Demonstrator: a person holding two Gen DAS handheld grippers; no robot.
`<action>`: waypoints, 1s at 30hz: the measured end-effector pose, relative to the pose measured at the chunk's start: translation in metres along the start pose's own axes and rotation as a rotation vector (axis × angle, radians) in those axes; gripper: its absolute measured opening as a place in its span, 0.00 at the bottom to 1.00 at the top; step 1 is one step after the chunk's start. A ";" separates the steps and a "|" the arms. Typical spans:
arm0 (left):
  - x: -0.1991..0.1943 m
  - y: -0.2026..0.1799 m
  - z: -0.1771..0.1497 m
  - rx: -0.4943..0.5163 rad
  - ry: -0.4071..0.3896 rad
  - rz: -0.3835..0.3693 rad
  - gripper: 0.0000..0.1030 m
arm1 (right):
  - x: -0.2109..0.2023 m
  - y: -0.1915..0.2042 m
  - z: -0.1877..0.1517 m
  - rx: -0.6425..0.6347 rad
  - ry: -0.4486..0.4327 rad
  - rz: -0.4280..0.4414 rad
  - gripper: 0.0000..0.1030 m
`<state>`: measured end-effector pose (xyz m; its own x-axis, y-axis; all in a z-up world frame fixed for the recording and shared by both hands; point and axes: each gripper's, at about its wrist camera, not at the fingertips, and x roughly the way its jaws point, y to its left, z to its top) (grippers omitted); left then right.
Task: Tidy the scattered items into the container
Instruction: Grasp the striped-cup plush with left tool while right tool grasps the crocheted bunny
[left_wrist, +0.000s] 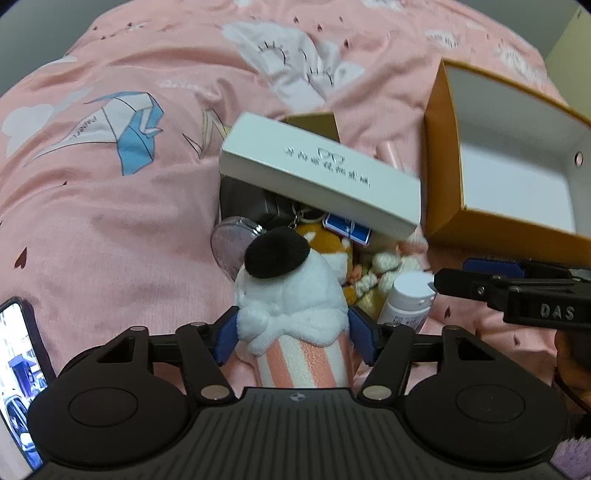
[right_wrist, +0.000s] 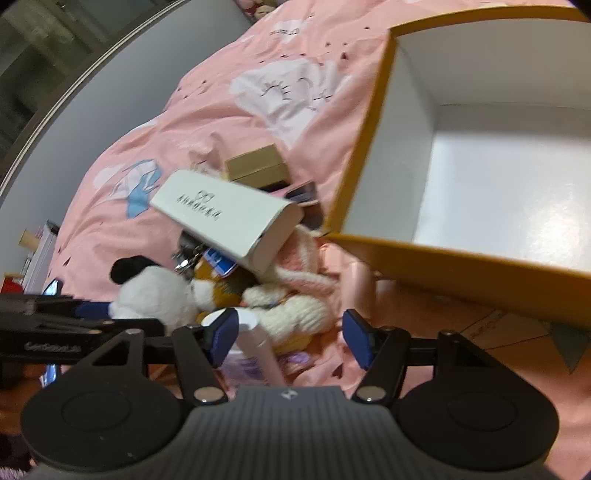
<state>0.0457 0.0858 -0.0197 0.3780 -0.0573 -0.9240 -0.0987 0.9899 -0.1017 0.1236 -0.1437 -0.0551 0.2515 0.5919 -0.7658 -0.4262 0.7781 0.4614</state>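
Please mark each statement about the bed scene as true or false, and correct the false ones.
1. The orange box holds several toys. False: its white inside is bare.
2. The plush toy sits between the left gripper pads. True.
3. The white glasses box lies flat on the bedsheet. False: it rests tilted on the pile.
4. The right gripper holds the white bottle. False: its pads stand apart, pressing nothing.

- left tongs (left_wrist: 293, 338): black linkage arms, blue pads, silver pivot rivets, ribbed grey housing, two round black discs
- right tongs (right_wrist: 290, 341): same build; embossed "DAS" lettering on the side seen from left wrist view
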 end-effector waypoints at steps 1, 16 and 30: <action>-0.006 0.000 0.000 0.002 -0.040 0.001 0.66 | 0.002 -0.001 0.002 0.000 0.002 -0.008 0.63; -0.011 -0.020 -0.004 0.128 -0.168 0.059 0.73 | 0.059 0.006 0.020 -0.067 0.094 0.016 0.63; 0.003 -0.006 -0.012 0.064 -0.054 0.064 0.69 | 0.081 0.010 0.023 -0.168 0.140 0.046 0.56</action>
<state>0.0364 0.0783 -0.0267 0.4224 0.0114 -0.9063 -0.0661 0.9976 -0.0183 0.1593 -0.0829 -0.1021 0.1107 0.5818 -0.8057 -0.5761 0.6982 0.4250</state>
